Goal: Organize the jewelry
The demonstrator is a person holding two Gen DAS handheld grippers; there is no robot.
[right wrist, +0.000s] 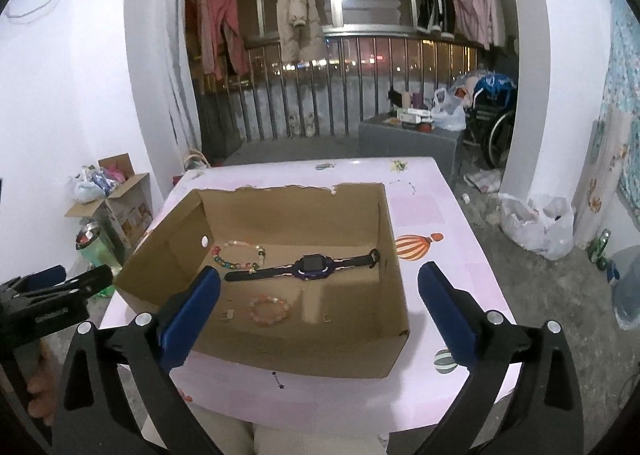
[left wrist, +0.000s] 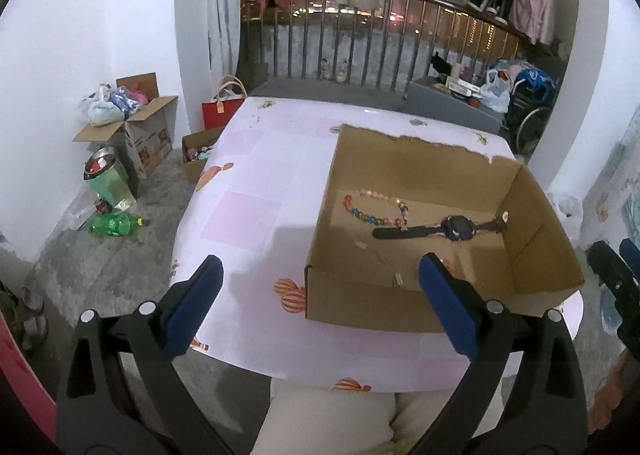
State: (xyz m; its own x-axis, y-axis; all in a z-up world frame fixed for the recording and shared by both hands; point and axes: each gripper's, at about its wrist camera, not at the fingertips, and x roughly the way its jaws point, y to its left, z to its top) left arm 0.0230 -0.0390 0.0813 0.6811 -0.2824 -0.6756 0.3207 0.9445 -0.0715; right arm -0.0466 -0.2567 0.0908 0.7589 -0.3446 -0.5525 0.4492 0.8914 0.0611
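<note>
An open cardboard box (left wrist: pixel 344 299) (right wrist: pixel 304 353) stands on the pink table (left wrist: pixel 256 183) (right wrist: pixel 436 295). Inside lie a black and purple watch (left wrist: pixel 456 229) (right wrist: pixel 310 266), a multicoloured bead bracelet (left wrist: pixel 374 211) (right wrist: pixel 236 255), a pink bead bracelet (right wrist: pixel 270 309) and small metal pieces (left wrist: pixel 398 279) (right wrist: pixel 229 314). My left gripper (left wrist: pixel 320 279) is open and empty, above the table's near edge at the box's near left corner. My right gripper (right wrist: pixel 320 287) is open and empty, above the box's near wall.
The floor on the left holds cardboard boxes (left wrist: pixel 148 135), a red bag (left wrist: pixel 218 111), a green bottle (left wrist: pixel 114 223) and a bin (left wrist: pixel 106 179). White plastic bags (right wrist: pixel 538 223) lie on the floor at right. A railing (right wrist: pixel 340 95) with hanging clothes stands behind.
</note>
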